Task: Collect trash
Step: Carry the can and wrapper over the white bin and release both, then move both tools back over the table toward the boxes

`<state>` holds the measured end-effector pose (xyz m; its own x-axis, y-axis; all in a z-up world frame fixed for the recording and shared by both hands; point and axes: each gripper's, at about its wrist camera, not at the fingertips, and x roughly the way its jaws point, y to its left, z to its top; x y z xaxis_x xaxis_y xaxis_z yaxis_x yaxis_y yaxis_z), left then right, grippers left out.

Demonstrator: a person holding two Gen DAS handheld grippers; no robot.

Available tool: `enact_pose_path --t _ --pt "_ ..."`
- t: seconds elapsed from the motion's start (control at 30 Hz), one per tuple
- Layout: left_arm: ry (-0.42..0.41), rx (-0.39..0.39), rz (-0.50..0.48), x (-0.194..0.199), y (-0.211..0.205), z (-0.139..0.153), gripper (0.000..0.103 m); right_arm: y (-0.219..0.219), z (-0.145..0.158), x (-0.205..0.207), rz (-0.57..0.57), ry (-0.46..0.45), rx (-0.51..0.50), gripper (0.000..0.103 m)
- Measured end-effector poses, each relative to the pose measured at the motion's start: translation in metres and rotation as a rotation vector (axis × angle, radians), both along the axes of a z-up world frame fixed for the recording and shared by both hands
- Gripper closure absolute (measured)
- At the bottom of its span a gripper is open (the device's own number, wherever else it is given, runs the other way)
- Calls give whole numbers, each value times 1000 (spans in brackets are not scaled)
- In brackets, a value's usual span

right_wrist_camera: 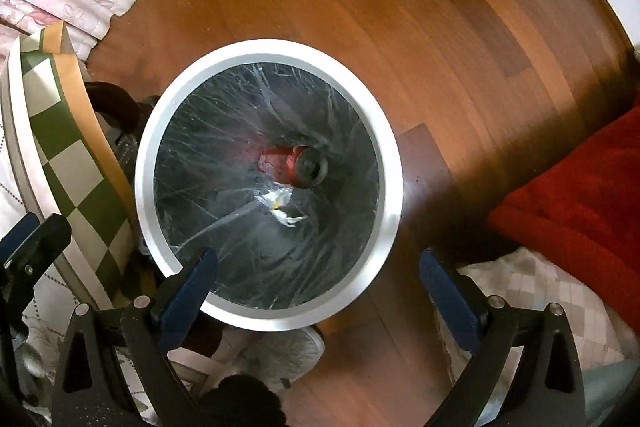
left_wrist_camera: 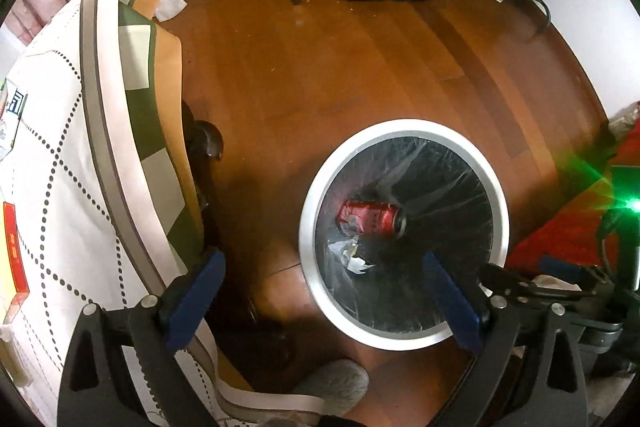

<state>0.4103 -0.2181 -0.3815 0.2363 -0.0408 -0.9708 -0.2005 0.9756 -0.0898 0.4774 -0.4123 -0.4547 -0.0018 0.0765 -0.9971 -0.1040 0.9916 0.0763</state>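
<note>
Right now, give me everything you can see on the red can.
The red can is a drink can, metal by the look, with white markings on its side that are too blurred to read. It lies on its side at the bottom of the round white-rimmed trash bin, on the dark plastic liner. One dull grey end shows, turned toward the bin's right side in both views. A crumpled white scrap lies right beside it; contact is unclear. Neither gripper touches it.

Round white-rimmed trash bin lined with a clear plastic bag, standing upright on the wooden floor, red drink can lying on its side at the bin's bottom, crumpled white wrapper just beside the can
</note>
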Motion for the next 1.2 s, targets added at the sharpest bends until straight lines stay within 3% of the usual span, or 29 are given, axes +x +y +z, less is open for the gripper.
enact_pose_path --t 0.2,0.43,0.6,0.93,1.07,1.2 --pt "-16 31 -8 3 -1 -3 2 -6 10 -9 -17 -21 -29 1" --pt "-47 53 -15 6 -4 14 2 -9 38 -15 -26 -69 -29 1" --pt "-97 67 -21 5 -7 44 2 -12 71 -20 -44 -121 -12 1" --pt "-237 65 -19 -11 2 133 2 -10 172 -39 -74 -264 49 1" --pt "-299 56 20 -31 29 174 2 10 219 -53 -46 -320 108 1" --pt "-337 79 101 -58 76 201 2 51 240 -67 19 -333 154 1"
